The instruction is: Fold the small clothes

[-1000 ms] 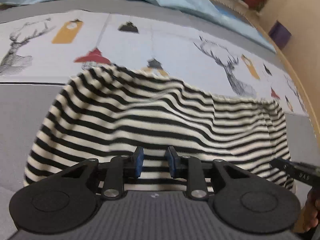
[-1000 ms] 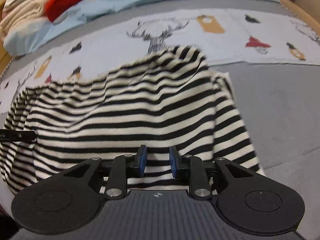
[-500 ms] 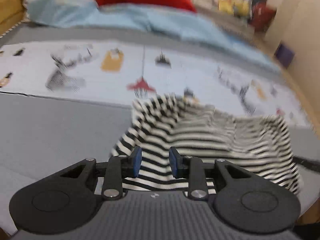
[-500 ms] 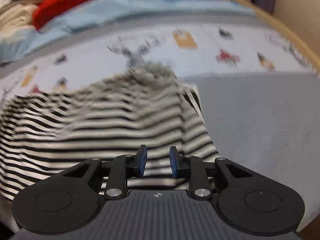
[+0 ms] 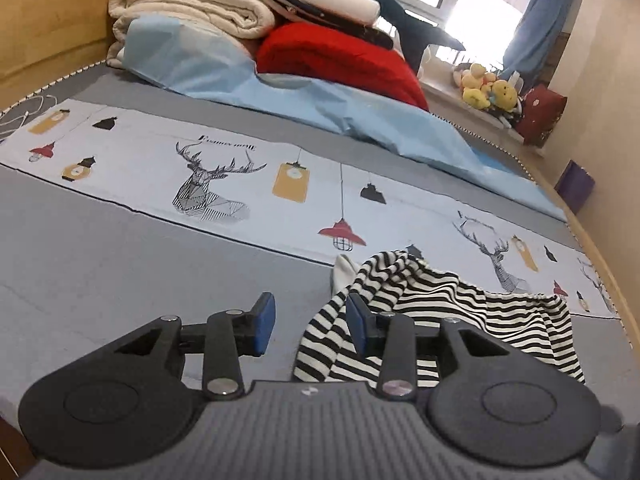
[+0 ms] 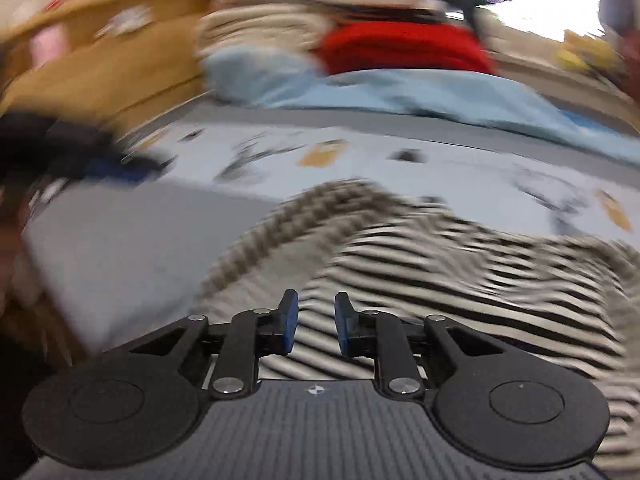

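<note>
A small black-and-white striped garment point(image 5: 460, 312) lies crumpled on the grey bed, to the right in the left wrist view. My left gripper point(image 5: 310, 326) is open and empty, with its right finger at the garment's left edge. In the blurred right wrist view the striped garment point(image 6: 460, 272) spreads under and ahead of my right gripper point(image 6: 314, 326). Its jaws stand apart with a gap over the cloth and hold nothing that I can see. The left gripper point(image 6: 116, 164) shows as a dark blur at the far left of that view.
A printed strip with deer and lamps point(image 5: 224, 184) crosses the grey bed cover point(image 5: 100, 264). A light blue sheet point(image 5: 320, 104), a red blanket point(image 5: 340, 56) and folded cream bedding point(image 5: 192, 4) are piled at the back. A wooden headboard point(image 5: 44, 32) is at the left.
Both grippers have lifted and pulled back from the garment. The left gripper has opened wider and let the cloth go, moving left. The garment now lies bunched rather than spread flat.
</note>
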`<move>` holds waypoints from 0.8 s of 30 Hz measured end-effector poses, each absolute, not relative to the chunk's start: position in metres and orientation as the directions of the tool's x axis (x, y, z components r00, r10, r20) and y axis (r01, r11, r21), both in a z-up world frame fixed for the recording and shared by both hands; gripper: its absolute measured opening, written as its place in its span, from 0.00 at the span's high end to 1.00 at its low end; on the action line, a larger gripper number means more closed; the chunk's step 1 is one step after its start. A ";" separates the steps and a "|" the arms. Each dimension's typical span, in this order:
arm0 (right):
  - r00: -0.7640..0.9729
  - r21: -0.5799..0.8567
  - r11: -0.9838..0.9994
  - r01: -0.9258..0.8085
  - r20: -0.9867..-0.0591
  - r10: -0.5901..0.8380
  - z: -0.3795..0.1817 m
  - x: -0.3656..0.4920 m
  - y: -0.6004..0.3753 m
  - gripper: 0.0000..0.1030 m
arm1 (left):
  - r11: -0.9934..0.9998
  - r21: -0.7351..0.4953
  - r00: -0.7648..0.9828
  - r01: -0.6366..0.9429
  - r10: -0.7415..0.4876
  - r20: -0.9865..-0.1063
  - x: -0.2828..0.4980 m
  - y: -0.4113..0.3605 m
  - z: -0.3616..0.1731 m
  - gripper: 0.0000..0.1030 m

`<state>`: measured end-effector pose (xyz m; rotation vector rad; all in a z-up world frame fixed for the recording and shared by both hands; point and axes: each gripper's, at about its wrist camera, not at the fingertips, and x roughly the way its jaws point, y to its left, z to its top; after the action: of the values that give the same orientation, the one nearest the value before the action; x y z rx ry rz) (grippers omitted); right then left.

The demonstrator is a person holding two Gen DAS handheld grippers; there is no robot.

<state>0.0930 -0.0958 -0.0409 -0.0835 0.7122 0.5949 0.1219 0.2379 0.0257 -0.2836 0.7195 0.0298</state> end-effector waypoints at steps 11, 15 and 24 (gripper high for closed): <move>0.473 -0.048 0.617 -0.785 -0.691 0.547 -0.081 0.078 -0.001 0.56 | 0.931 -0.311 0.710 -0.191 -0.088 -0.699 0.144 0.252 0.008 0.58; 0.445 -0.076 0.571 -0.817 -0.713 0.542 -0.093 0.080 0.015 0.55 | 0.934 -0.299 0.696 -0.195 -0.083 -0.713 0.147 0.253 0.004 0.58; 0.434 -0.150 0.528 -0.836 -0.770 0.468 -0.122 0.086 0.036 0.50 | 0.925 -0.317 0.674 -0.211 -0.097 -0.733 0.153 0.259 -0.005 0.56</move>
<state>0.0859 0.0359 -0.1219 -0.5724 0.7374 0.8694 0.1530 0.2588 -0.0048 -0.3972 0.8350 0.0660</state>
